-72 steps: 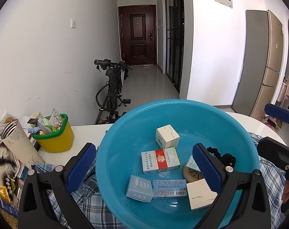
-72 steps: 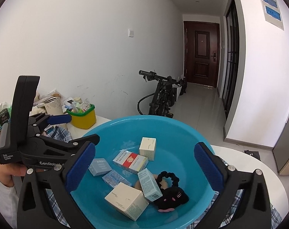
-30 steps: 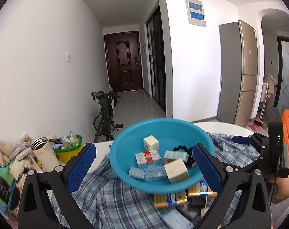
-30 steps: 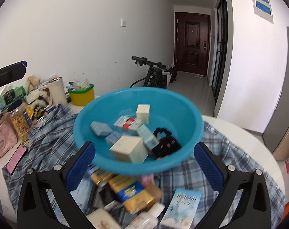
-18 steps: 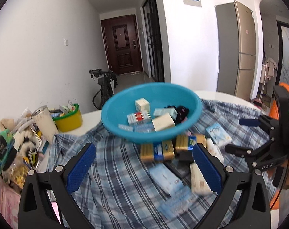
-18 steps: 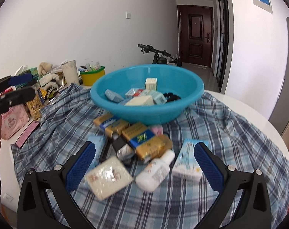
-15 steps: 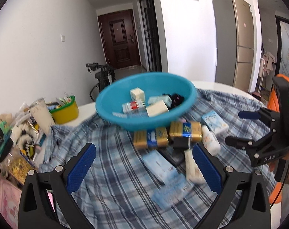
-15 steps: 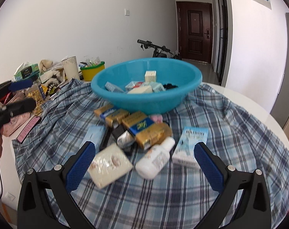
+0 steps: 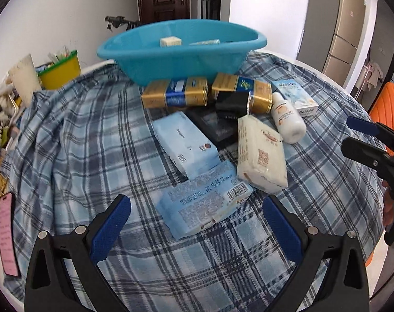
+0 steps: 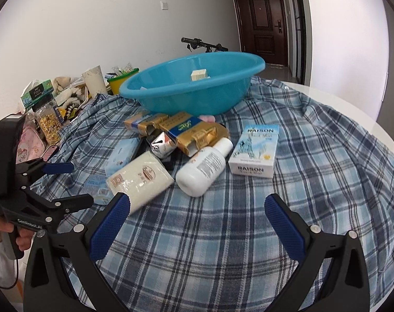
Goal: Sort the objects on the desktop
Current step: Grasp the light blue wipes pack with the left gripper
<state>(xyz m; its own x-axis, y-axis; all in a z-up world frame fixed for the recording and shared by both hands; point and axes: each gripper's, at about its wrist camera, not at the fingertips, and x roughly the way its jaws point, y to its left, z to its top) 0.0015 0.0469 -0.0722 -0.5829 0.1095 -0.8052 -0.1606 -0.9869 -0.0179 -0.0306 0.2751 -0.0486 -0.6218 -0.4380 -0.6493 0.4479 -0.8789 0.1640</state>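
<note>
A blue basin (image 9: 181,52) (image 10: 191,88) with small boxes inside stands at the far side of a plaid cloth (image 9: 92,156) (image 10: 314,169). In front of it lie gold boxes (image 9: 174,96) (image 10: 186,127), a white bottle (image 9: 286,115) (image 10: 204,167), a RAISON box (image 9: 297,98) (image 10: 256,150), a white tissue pack (image 9: 260,156) (image 10: 139,179) and blue packs (image 9: 186,143). My left gripper (image 9: 197,221) is open and empty, just short of a blue barcode pack (image 9: 204,205). My right gripper (image 10: 197,221) is open and empty over bare cloth, near the bottle.
A yellow tub (image 9: 60,71) (image 10: 120,80), a paper cup (image 9: 25,76) (image 10: 94,79), a snack jar (image 10: 50,122) and pink cases (image 9: 7,234) (image 10: 30,143) crowd the table's left side. A bicycle (image 10: 204,44) stands behind. An orange chair (image 9: 386,104) is at right.
Both grippers pulled back from the basin and dropped low toward the cloth. The loose items in front of the basin now fill the views.
</note>
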